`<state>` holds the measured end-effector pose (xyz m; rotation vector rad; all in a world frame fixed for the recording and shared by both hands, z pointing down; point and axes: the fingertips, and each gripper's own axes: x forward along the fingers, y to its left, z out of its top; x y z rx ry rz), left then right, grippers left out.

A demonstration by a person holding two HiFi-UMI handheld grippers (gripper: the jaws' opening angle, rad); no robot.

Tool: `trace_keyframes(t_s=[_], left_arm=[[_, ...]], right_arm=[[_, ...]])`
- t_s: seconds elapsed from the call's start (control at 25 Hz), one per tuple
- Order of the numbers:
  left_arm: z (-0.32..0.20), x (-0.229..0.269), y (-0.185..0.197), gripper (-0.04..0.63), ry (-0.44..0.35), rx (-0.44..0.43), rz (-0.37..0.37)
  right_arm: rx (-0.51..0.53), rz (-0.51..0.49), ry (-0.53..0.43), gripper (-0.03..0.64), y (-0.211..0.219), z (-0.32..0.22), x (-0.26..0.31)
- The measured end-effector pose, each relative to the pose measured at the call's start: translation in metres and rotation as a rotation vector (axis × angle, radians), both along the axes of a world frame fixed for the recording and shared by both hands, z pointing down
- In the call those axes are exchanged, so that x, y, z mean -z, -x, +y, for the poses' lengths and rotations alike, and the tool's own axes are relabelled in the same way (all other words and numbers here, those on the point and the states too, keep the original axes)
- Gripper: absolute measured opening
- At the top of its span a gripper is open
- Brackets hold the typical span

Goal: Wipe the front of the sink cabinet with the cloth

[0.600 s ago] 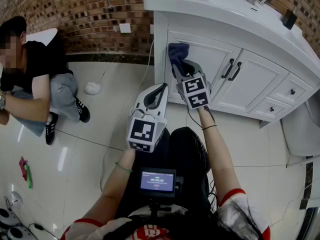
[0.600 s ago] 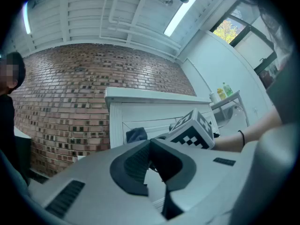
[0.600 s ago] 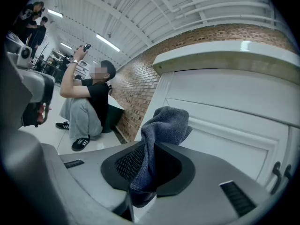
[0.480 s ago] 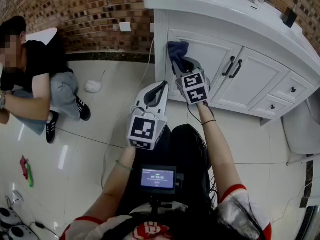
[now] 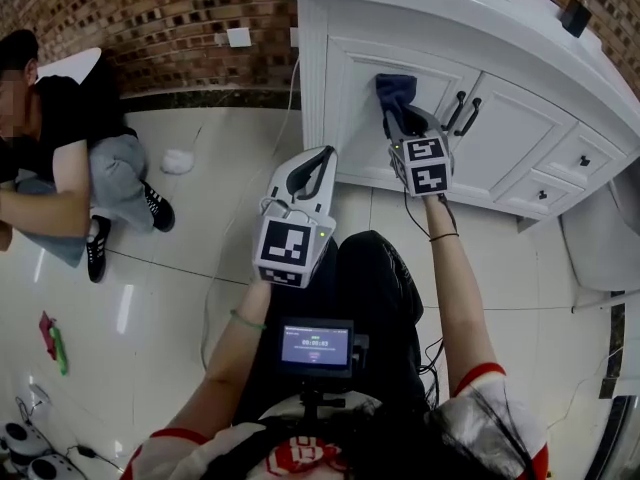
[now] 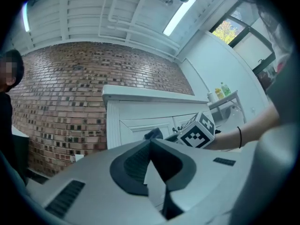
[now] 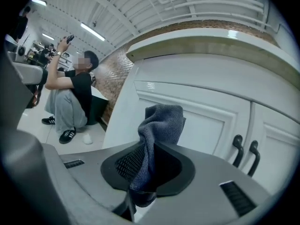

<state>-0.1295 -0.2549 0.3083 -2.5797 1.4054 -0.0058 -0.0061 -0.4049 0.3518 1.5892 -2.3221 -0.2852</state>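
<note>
The right gripper (image 7: 143, 172) has its fingers closed tight on a dark blue cloth (image 7: 159, 123). The cloth runs up between the black pads and bunches into a folded wad just past the fingertips. Straight ahead of those fingers stands the white sink cabinet (image 5: 505, 143). In the head view the wad lies against the upper part of the left door (image 5: 350, 98), and it looks to touch the recessed panel there. To the right of the fingers, the two dark door handles (image 7: 244, 149) hang side by side where the doors meet. Above the fingertips juts the pale countertop (image 7: 211, 43).

The left gripper (image 6: 152, 146) is held lower and further back, well apart from the cabinet. Its fingers are drawn together at the tips and nothing is between them. Beyond them the left gripper view shows the cabinet's corner, with the right gripper's marker cube and the cloth against the door.

Off to the left of both grippers, a person (image 5: 70, 163) in a black top and grey trousers sits low on the white tiled floor (image 5: 190, 298), in front of a brick wall (image 5: 160, 18).
</note>
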Motion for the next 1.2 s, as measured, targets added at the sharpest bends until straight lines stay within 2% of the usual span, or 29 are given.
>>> trace_keyframes(t_s=[0.32,0.64,0.88,1.2], left_arm=[[0.002,-0.005,-0.012,0.035,0.005,-0.018,-0.018],[0.005,-0.009,-0.020,0.037,0.010,-0.022,-0.041],[0.005,-0.011,-0.016,0.037,0.014,-0.011,-0.045],[0.005,-0.013,-0.010,0.037,0.020,-0.001,-0.041]], right_arm=[[-0.133,-0.023,0.022,0.069,-0.068,0.009,-0.005],[-0.185,-0.055,0.039,0.069,-0.101,0.021,-0.016],[-0.114,-0.097,0.047,0.069,-0.069,0.026,-0.025],[0.037,-0.034,0.056,0.069,0.009,0.025,-0.037]])
